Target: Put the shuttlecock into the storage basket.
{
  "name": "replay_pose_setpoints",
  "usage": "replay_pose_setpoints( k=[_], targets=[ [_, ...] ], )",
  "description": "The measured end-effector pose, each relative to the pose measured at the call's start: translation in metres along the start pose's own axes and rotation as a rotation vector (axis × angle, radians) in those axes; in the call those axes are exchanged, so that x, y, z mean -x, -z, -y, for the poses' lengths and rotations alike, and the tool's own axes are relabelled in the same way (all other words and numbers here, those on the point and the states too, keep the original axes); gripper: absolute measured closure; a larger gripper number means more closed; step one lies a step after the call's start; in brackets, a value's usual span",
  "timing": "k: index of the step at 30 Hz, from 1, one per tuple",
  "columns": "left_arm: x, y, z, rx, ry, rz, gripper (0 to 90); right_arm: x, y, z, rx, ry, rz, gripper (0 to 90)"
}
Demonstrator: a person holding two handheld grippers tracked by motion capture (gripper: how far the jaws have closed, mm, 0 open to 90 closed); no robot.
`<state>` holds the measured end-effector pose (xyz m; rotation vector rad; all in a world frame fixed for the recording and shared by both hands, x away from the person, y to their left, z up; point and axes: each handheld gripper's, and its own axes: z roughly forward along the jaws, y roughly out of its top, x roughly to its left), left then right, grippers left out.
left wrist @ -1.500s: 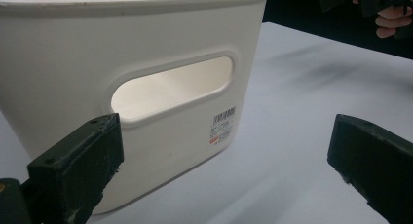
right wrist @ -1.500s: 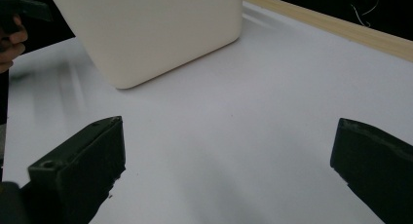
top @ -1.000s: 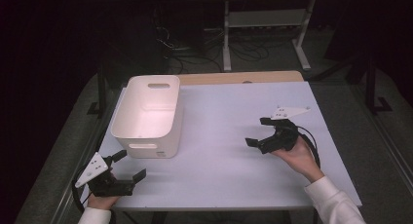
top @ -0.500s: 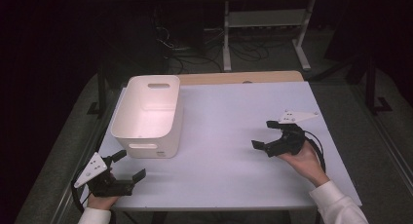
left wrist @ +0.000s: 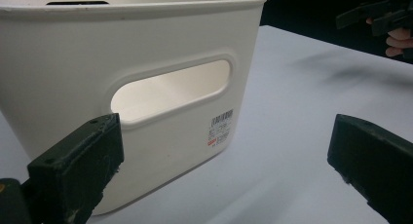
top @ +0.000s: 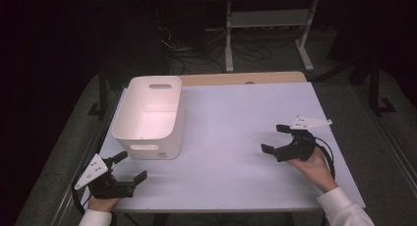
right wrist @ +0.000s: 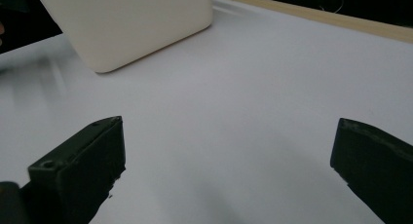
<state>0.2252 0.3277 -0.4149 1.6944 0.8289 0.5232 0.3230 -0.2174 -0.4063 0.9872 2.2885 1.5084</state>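
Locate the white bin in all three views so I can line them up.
High view: white bin sits left of centre on the table, its inside open to the camera.
Left gripper view: bin's end wall fills the upper left, with the handle slot.
Right gripper view: upper left, one rounded lower corner.
Shared landmark: the white tabletop.

Your high view looks forward and down over the table (top: 231,137). Your left gripper view sits close to the bin (left wrist: 146,63); your right views it from farther across.
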Motion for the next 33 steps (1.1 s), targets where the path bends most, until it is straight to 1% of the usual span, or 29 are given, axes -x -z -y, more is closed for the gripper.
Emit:
replay_pose_setpoints(
  k=[4,8,15,17,22,23,24,26,33],
  targets=[
    [0.0,0.0,0.0,0.0,-0.001,0.001,0.0,0.001,0.003,0.004,0.005,0.0,0.013,0.0],
    [0.001,0.0,0.0,0.002,0.007,0.0,0.0,0.003,0.007,0.009,0.005,-0.007,0.024,0.0],
    [0.001,0.001,0.0,0.004,0.01,0.002,0.0,0.006,0.017,0.016,0.031,-0.013,0.056,0.0],
    [0.0,0.001,0.0,-0.006,-0.002,0.002,0.0,0.007,0.018,0.018,0.028,-0.013,0.065,0.0],
    [0.001,0.001,0.0,0.001,0.001,0.004,0.0,0.008,0.023,0.024,0.021,-0.013,0.078,0.0],
    [0.001,0.001,0.0,0.001,0.002,0.004,0.0,0.007,0.025,0.025,0.017,-0.02,0.077,0.0],
    [0.001,0.001,0.0,0.0,0.001,0.004,0.0,0.008,0.026,0.026,0.019,-0.015,0.081,0.0],
    [0.001,0.001,0.0,0.0,0.0,0.005,0.0,0.007,0.028,0.029,0.018,-0.026,0.085,0.0],
    [0.0,0.001,0.0,0.0,-0.001,0.008,0.0,0.009,0.03,0.033,0.014,-0.026,0.092,0.0]
  ],
)
